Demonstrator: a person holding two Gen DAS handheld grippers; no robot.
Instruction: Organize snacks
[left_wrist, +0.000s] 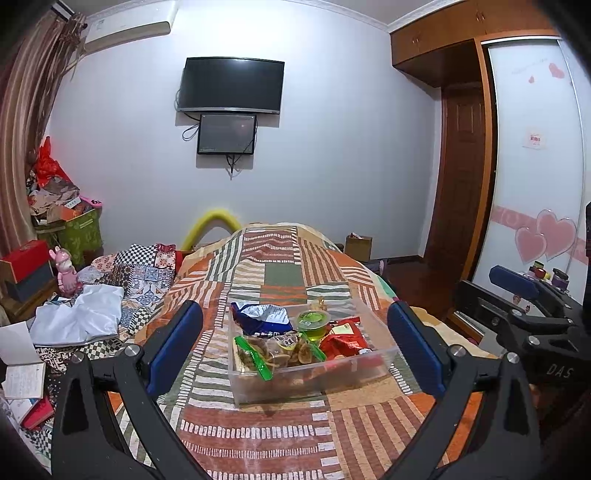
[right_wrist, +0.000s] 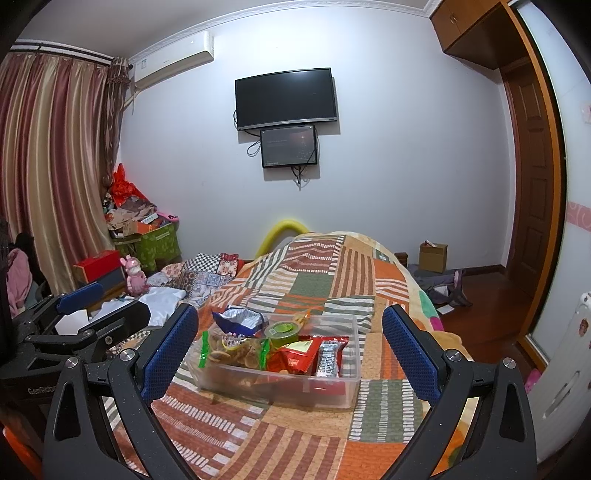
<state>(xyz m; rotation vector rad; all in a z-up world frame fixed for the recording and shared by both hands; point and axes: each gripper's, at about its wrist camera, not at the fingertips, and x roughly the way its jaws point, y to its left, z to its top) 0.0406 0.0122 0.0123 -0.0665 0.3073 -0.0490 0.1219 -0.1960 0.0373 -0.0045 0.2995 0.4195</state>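
Note:
A clear plastic box (left_wrist: 380, 360) (right_wrist: 349, 384) sits on the patchwork bedspread (left_wrist: 280, 435) (right_wrist: 280, 435). In it lie a blue snack bag (left_wrist: 264, 317) (right_wrist: 240, 320), a green jelly cup (left_wrist: 313, 322) (right_wrist: 282, 332), a green-edged zip bag of chips (left_wrist: 277, 354) (right_wrist: 231, 350), a red packet (left_wrist: 341, 343) (right_wrist: 295, 356) and a silver bar (right_wrist: 328, 358). My left gripper (left_wrist: 295, 347) is open and empty, held above the bed just short of the box. My right gripper (right_wrist: 288, 350) is open and empty, likewise in front of the box.
Folded cloth and a white garment (left_wrist: 81, 317) lie on the bed's left. A pink figurine (left_wrist: 66, 273), boxes and a green bin (left_wrist: 79, 232) stand at the left wall. A cardboard box (right_wrist: 432, 256) is on the floor right. The wardrobe door (left_wrist: 535, 166) is far right.

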